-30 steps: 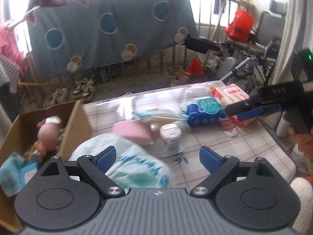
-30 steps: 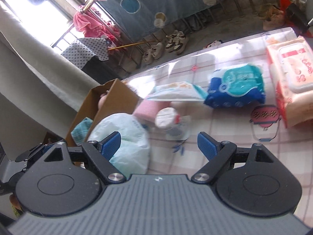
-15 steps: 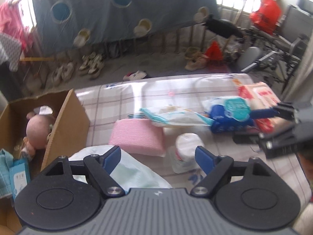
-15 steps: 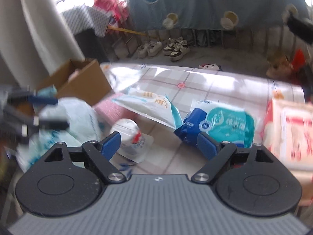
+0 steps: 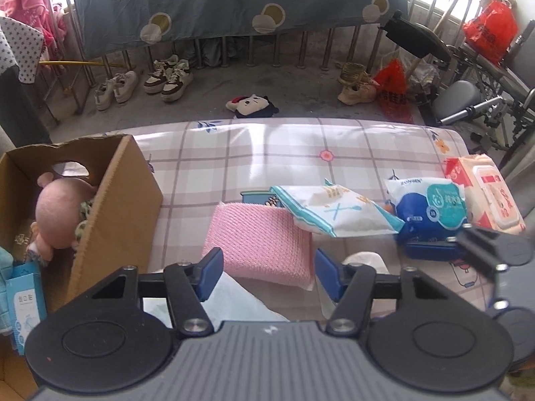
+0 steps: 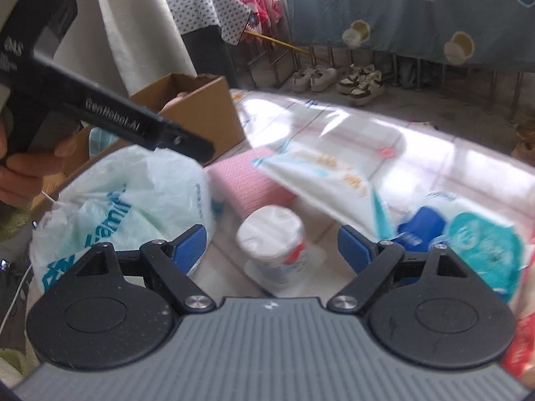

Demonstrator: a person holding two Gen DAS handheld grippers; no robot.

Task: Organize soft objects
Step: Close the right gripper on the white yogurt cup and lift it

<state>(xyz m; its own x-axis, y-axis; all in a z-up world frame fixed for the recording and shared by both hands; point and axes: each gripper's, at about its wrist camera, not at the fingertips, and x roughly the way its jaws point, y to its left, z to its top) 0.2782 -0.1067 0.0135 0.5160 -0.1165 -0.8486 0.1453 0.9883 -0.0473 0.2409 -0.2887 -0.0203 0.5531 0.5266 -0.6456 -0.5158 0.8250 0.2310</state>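
Both tongs gaping wide, empty: left tongs (image 5: 265, 275) hovering over pink knitted cloth pad (image 5: 259, 239), right tongs (image 6: 272, 245) lining up w/ white plastic tub (image 6: 272, 244), prob. for boxing in brown cardboard box (image 5: 113, 207).

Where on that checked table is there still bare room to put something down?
The far strip of the table is bare, from the box across to the far right corner, behind the pink pad and white pouch. Near the grippers it is crowded: pad, pouch, blue pack, tub and bag sit packed together.
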